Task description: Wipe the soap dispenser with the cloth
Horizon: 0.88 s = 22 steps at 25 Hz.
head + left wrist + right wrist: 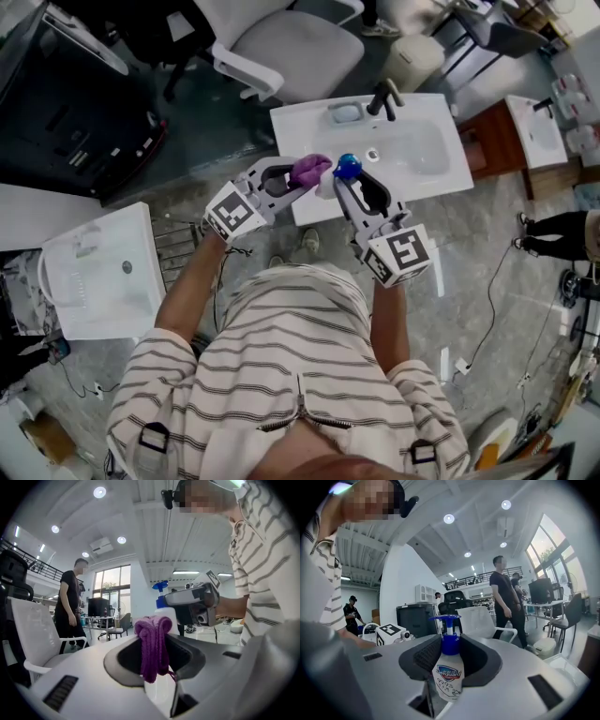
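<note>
A white soap dispenser with a blue pump stands upright between the jaws of my right gripper, which is shut on it. In the head view its blue pump top shows above the right gripper, over the front edge of the white washbasin. My left gripper is shut on a bunched purple cloth. Seen from above, the cloth sits close beside the dispenser on its left; whether they touch I cannot tell. Beyond the cloth, the left gripper view catches the dispenser and the right gripper.
The washbasin has a dark faucet and a soap dish at its back. A second white basin lies on the floor at left. A grey office chair stands behind. A person in black stands further back in the room.
</note>
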Available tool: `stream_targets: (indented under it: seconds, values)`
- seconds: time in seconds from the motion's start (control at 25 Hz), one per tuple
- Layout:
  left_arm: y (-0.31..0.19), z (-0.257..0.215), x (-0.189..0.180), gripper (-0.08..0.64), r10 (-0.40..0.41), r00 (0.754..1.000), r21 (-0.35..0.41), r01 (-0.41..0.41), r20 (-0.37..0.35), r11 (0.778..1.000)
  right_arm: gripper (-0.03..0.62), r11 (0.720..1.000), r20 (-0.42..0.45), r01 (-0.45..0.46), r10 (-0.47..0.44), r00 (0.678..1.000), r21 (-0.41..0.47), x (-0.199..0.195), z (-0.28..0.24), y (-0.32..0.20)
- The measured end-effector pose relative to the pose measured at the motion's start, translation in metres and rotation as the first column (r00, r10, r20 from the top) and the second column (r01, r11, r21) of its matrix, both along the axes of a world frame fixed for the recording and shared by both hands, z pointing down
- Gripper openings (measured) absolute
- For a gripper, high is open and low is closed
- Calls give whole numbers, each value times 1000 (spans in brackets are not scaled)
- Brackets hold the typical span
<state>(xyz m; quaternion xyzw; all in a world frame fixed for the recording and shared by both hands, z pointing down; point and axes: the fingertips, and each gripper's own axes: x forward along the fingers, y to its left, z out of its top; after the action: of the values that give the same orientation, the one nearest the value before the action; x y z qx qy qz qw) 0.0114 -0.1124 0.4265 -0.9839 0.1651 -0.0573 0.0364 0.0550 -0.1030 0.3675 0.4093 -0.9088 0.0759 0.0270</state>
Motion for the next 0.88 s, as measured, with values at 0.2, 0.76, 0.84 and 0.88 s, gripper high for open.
stream_targets:
  seconds: [0.2, 0.76, 0.84, 0.88]
  values:
    - [0, -3, 2, 118, 96, 995, 0, -96, -2, 995, 133, 998, 19, 55, -55, 998, 7, -4, -5, 6]
    - [2, -3, 20, 115, 281, 960, -23, -280, 22, 960, 134, 988, 87, 151, -152, 985, 18, -11, -15, 20]
    - [3, -2, 23, 116, 295, 955, -29, -294, 43, 955, 134, 987, 94, 158, -160, 983, 21, -10, -17, 21]
    - [3, -1, 24, 115, 300, 953, -31, -299, 50, 954, 134, 987, 97, 161, -163, 982, 22, -10, -18, 22]
